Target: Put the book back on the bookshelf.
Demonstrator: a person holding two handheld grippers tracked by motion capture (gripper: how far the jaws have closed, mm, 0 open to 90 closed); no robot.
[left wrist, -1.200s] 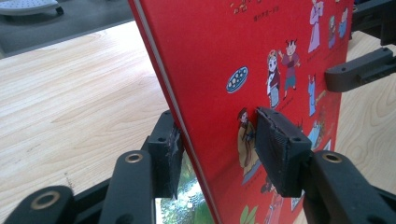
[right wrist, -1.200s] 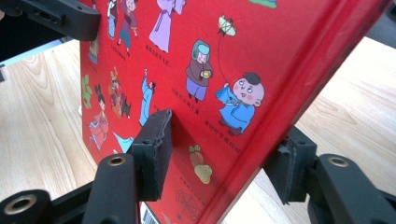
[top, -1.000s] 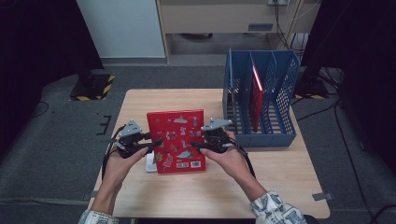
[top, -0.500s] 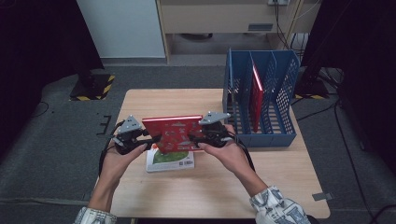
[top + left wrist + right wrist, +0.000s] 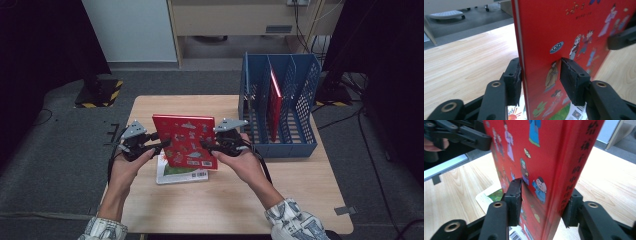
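Both tongs pinch the red book, which stands upright above the counter (image 5: 300, 170) between the two hands. Left tongs (image 5: 150, 146) have just been easing apart, yet in the left gripper view their pads (image 5: 574, 82) still sit against the red book (image 5: 186, 141) at its left edge, one on each cover. Right tongs (image 5: 212, 146) have just been closing, and the right gripper view shows them clamped across the book's spine side, one pad on the illustrated cover, the other behind the spine. Beneath the book lies a second book (image 5: 180, 174), flat, mostly hidden, with only a white and green strip and a barcode showing. Farther right stands a blue file rack (image 5: 280, 145) with another red book (image 5: 274, 102) upright in a middle slot, partly screened by the dividers.
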